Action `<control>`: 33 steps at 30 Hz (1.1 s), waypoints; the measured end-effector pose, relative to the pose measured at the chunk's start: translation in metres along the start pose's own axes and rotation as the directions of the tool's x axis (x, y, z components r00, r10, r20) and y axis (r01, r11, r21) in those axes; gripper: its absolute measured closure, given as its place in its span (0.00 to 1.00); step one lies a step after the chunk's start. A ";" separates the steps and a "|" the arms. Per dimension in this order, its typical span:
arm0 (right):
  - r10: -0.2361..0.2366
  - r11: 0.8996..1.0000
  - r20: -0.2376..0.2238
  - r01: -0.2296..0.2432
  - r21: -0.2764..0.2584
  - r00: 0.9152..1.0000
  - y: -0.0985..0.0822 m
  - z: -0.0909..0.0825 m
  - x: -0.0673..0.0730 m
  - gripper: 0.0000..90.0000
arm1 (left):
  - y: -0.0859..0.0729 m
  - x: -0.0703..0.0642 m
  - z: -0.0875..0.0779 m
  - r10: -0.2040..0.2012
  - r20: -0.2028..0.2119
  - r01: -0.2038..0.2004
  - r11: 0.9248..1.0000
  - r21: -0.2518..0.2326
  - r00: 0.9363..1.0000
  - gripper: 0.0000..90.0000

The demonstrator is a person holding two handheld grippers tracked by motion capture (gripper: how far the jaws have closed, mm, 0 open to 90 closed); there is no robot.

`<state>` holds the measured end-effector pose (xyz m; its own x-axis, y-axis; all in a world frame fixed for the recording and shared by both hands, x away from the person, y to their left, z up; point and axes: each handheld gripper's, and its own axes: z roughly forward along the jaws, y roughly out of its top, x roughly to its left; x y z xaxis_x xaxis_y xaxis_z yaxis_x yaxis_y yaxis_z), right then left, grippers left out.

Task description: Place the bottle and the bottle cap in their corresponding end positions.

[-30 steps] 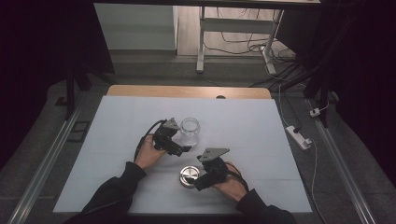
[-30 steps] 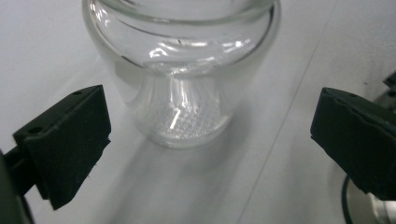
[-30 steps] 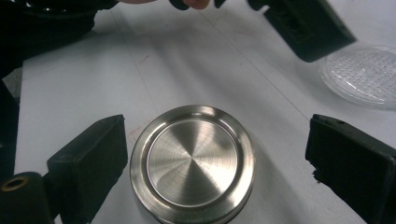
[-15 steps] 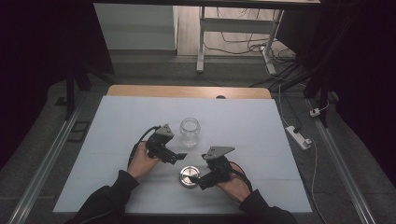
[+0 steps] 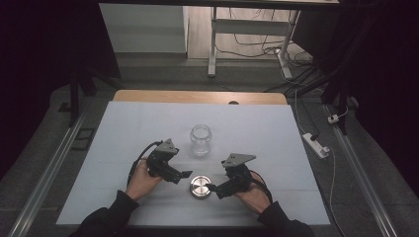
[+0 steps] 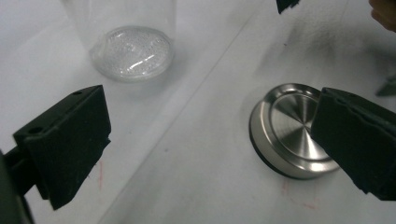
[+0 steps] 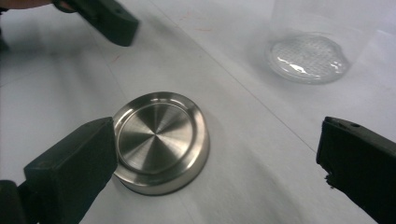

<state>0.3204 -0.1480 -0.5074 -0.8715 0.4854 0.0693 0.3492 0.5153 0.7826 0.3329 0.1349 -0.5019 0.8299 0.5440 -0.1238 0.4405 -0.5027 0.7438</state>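
Left gripper [image 5: 184,174] and right gripper [image 5: 211,188] both open, right's jaws just widened, flanking metal lid [image 5: 199,186] lower centre; glass jar [image 5: 201,140] above, untouched.

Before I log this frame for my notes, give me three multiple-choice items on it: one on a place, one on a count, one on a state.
1. Where does the metal lid lie?
A. on the glass jar
B. flat on the table, nearer the person than the jar
C. between the left gripper's jaws

2. How many glass jars stand on the table?
A. one
B. two
C. three

3. How do the right gripper's jaws stand?
A. shut on the lid
B. shut on nothing
C. open

Answers:
1. B: it lies apart from the glass jar, between both grippers.
2. A: a single clear jar shows.
3. C: they have just been opening and gape wide, gripping nothing.
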 end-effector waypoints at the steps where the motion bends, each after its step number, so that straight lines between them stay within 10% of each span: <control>1: 0.004 1.000 0.000 -0.004 -0.002 1.000 0.000 -0.001 -0.001 0.00 | -0.001 -0.001 -0.002 -0.006 0.000 0.006 1.000 -0.003 1.000 0.00; 33: 0.059 0.998 0.080 -0.058 -0.010 0.995 -0.026 -0.053 -0.011 0.00 | -0.058 -0.028 -0.056 -0.086 -0.052 0.087 0.996 0.002 0.995 0.00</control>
<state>0.3027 -0.2039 -0.4961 -0.8192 0.5698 0.0653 0.3959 0.4794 0.7833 0.2649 0.1864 -0.5055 0.7698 0.6196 -0.1533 0.5115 -0.4553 0.7287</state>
